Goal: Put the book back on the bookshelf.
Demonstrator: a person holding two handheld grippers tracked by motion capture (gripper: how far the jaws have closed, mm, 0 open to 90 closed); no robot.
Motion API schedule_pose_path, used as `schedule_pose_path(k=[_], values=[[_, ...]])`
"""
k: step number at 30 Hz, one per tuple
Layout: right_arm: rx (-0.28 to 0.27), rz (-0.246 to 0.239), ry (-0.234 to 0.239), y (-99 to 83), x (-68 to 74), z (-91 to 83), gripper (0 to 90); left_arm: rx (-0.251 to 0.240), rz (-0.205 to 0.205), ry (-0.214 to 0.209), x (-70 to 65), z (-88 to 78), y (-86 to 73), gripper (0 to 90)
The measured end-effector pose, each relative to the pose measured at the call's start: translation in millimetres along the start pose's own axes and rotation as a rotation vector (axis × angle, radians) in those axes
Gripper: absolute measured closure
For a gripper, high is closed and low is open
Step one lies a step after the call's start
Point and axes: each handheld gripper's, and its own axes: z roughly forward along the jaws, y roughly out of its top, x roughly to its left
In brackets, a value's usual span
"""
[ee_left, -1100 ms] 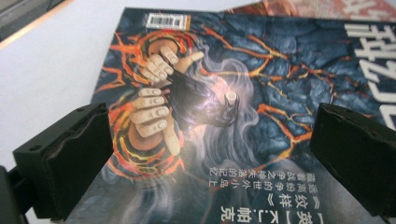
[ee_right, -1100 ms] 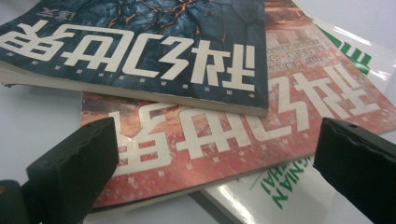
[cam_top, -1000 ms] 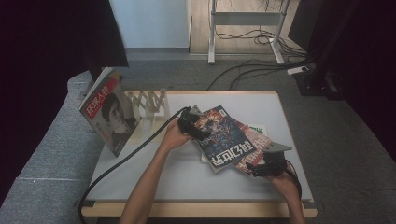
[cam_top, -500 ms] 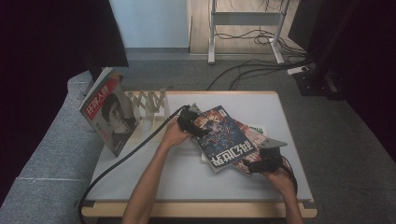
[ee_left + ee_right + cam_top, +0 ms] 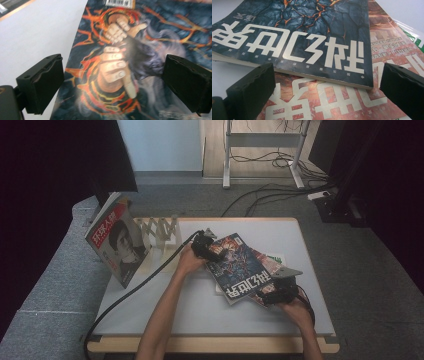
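A dark magazine (image 5: 236, 266) with fiery cover art lies on top of a fanned stack in the middle of the white table (image 5: 165, 305). Under it lie a red magazine (image 5: 266, 264) and a green-and-white one (image 5: 278, 257). My left gripper (image 5: 210, 249) is at the dark magazine's far left corner. In the left gripper view it (image 5: 113, 85) is open, jaws spread over the cover's clenched fists (image 5: 115, 57). My right gripper (image 5: 268, 293) is at the stack's near right corner. In its own view it (image 5: 327, 92) is open, low over the red magazine (image 5: 392, 50), facing the dark magazine's (image 5: 312, 37) near edge.
A magazine with a portrait cover (image 5: 117, 245) stands tilted at the table's left end, against a wooden accordion rack (image 5: 161, 231). A black cable (image 5: 135, 290) trails from the left gripper across the table's left half. Bare tabletop lies along the front edge and the far right.
My right gripper has slid left and a little forward, closer in on the stack's near corner. The left gripper and the magazines have hardly moved.
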Motion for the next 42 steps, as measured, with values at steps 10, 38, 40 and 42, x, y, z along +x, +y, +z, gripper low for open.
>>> schedule_pose_path(k=[10,38,40,42], values=[[0.006,-0.006,0.012,2.6,0.5,3.6,0.0,-0.015,-0.052,-0.04,4.9,8.1,0.3,0.0],[0.01,0.015,0.02,-3.4,-4.5,9.2,0.0,-0.004,-0.13,-0.088,2.8,13.6,0.0,0.0],[0.01,0.014,0.018,-4.5,-4.8,7.2,0.0,0.009,-0.119,-0.082,-0.6,11.8,0.7,0.0],[0.009,0.018,0.015,-7.4,-6.3,3.5,0.0,0.021,-0.105,-0.075,-4.7,9.6,1.0,0.0]])
